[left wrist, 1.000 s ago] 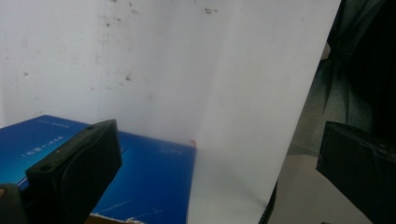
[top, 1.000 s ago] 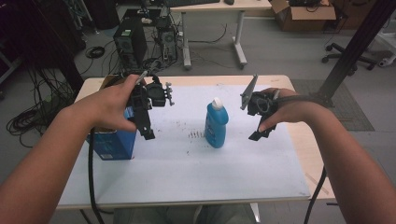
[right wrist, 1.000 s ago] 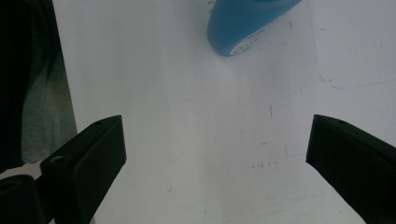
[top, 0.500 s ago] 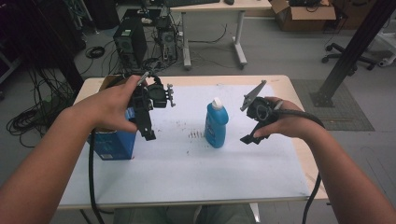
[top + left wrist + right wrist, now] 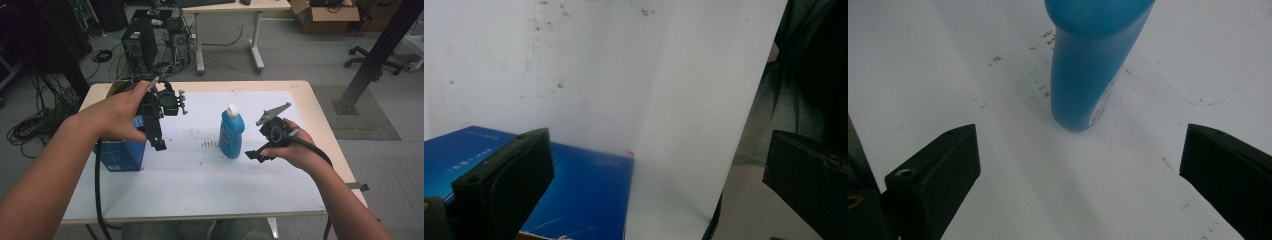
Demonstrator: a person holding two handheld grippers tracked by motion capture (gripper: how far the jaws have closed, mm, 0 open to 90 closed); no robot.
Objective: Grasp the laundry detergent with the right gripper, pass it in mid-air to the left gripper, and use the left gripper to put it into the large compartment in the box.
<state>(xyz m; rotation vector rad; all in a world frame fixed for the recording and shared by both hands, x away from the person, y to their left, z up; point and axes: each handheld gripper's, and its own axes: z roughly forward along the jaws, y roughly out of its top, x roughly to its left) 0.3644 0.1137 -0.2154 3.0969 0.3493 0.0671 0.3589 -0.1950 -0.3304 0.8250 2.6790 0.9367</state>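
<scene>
Well apart, both tools gape empty; right tool (image 5: 256, 154) faces the bottle (image 5: 231, 134).

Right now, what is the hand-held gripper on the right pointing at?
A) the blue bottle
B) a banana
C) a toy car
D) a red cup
A: in the right gripper view the open jaws of the right hand-held gripper frame the blue bottle, which stands upright on the white table ahead of them, not yet touched.
</scene>
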